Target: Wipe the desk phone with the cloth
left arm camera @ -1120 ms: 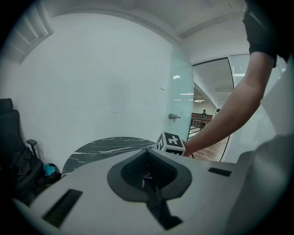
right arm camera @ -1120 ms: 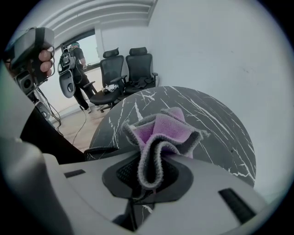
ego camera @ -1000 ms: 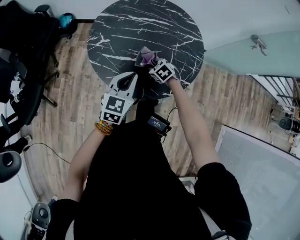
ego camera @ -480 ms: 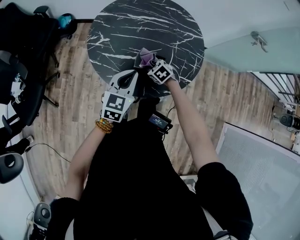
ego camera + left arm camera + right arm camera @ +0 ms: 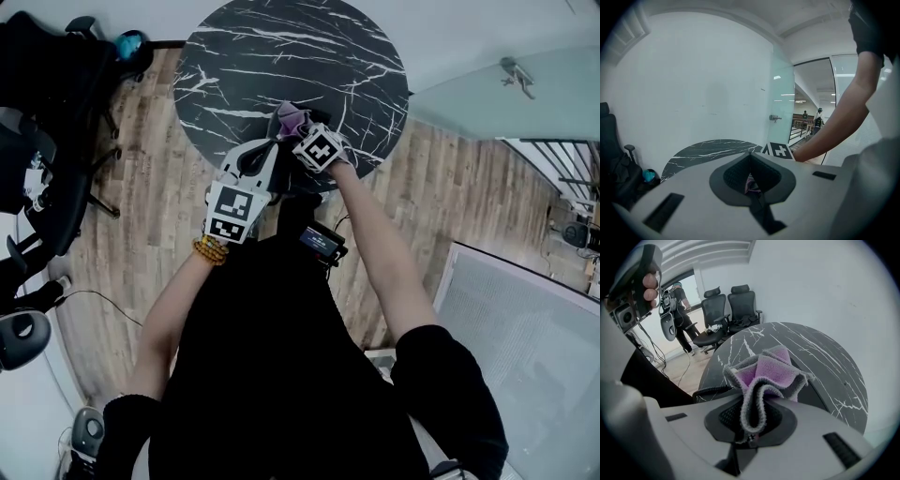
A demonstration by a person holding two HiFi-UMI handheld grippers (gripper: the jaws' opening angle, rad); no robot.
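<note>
From the head view, the round black white-veined marble surface point(image 5: 281, 47) carries the work at its near edge. The left gripper point(image 5: 261, 152) and right gripper point(image 5: 304, 131) sit close together there, and the bunched grey-and-purple fleece cloth point(image 5: 292, 115) pokes out just beyond the right one. The black desk phone is largely hidden beneath the two tools here. In the left gripper view, the fingers are drawn together with nothing between them; a sliver of purple shows past them. In the right gripper view, the fingers are clamped on a fold of the cloth, which blooms upward in loose ruffles, grey outside and purple inside. Just beside it lie the phone's black coiled cord point(image 5: 708, 391) and a dark flat panel point(image 5: 824, 391) that is probably the phone body. The grip takes only one narrow fold, so a firm wipe could tug the cloth free. The phone also looks close to the rim, so a sideways push, or a snag on the cord, might slide it off.
</note>
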